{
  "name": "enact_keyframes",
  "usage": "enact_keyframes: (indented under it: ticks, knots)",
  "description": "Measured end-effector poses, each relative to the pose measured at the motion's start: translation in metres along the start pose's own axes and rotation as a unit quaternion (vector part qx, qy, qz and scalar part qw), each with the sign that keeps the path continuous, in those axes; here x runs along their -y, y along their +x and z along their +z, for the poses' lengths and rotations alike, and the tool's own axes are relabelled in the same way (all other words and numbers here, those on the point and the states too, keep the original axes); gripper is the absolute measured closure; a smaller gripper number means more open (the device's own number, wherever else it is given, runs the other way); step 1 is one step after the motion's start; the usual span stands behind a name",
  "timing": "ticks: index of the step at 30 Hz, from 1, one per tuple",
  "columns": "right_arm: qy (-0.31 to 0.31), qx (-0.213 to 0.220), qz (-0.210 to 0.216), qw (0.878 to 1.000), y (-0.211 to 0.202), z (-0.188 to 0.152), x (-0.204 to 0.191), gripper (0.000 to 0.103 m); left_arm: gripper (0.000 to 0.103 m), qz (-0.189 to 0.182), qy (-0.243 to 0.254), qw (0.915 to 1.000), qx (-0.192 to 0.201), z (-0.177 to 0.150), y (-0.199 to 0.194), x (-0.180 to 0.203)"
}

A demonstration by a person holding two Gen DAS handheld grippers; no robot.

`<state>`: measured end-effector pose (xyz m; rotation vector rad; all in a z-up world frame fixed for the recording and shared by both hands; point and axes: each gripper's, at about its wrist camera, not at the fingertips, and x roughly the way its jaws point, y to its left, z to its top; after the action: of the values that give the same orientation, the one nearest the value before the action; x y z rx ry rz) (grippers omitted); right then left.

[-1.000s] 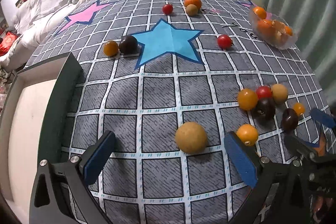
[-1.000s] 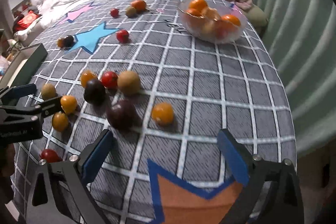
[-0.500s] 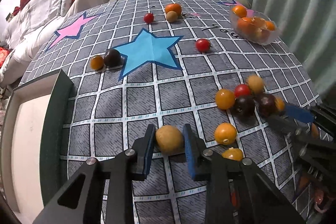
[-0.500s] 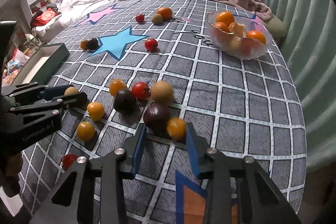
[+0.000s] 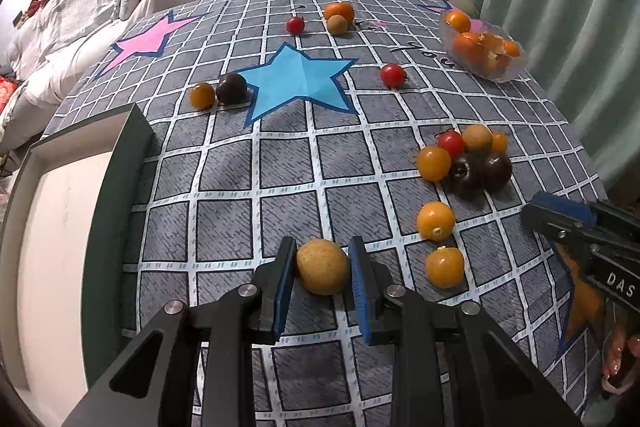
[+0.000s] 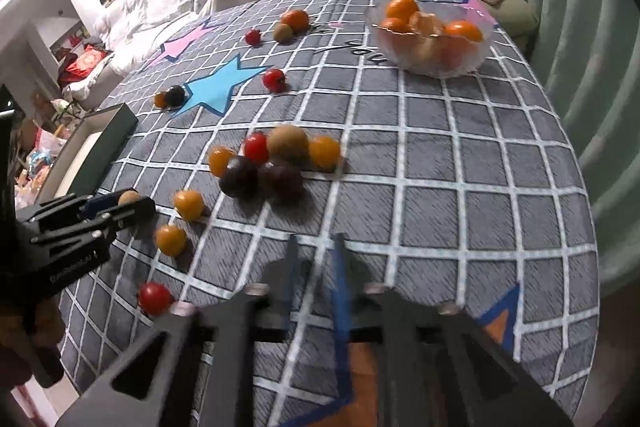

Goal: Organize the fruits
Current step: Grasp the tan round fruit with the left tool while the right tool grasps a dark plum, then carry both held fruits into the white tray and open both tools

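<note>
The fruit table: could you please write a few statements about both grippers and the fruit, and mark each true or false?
1. The left gripper is clamped on a tan round fruit. True.
2. The right gripper holds an orange tomato. False: nothing sits between its jaws, which have just been opening.
3. The glass bowl holds orange fruit. True.
4. The dark-sided box is full of fruit. False: its visible inside shows none.
5. Two dark plums lie in the cluster beside a red tomato. True.
</note>
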<state>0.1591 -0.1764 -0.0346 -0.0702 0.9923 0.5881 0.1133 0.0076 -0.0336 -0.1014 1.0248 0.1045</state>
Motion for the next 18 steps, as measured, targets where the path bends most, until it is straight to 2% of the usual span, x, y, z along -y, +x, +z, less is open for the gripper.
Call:
enact_keyframes:
  ticks: [1,8,9,10,18]
  knots:
    - [-0.006,0.004,-0.005,1.0,0.002,0.003,-0.004,0.056,0.075,0.0,0.0,1.0,0.0,0.0,0.0,0.0]
    - [-0.017,0.008,-0.007,1.0,0.02,0.022,-0.014,0.057,0.075,-0.003,0.0,1.0,0.002,0.0,0.0,-0.001]
    - [-0.017,0.008,-0.008,1.0,0.022,0.025,-0.015,0.061,0.075,-0.003,0.0,1.0,0.003,0.0,0.0,-0.001]
    - [-0.016,0.006,-0.006,1.0,0.023,0.027,-0.015,0.074,0.075,-0.004,-0.001,1.0,0.004,0.0,0.0,-0.001]
    - [0.019,0.006,0.008,1.0,0.003,0.017,-0.012,0.073,0.075,-0.023,-0.006,0.9996,0.013,-0.003,-0.006,-0.005]
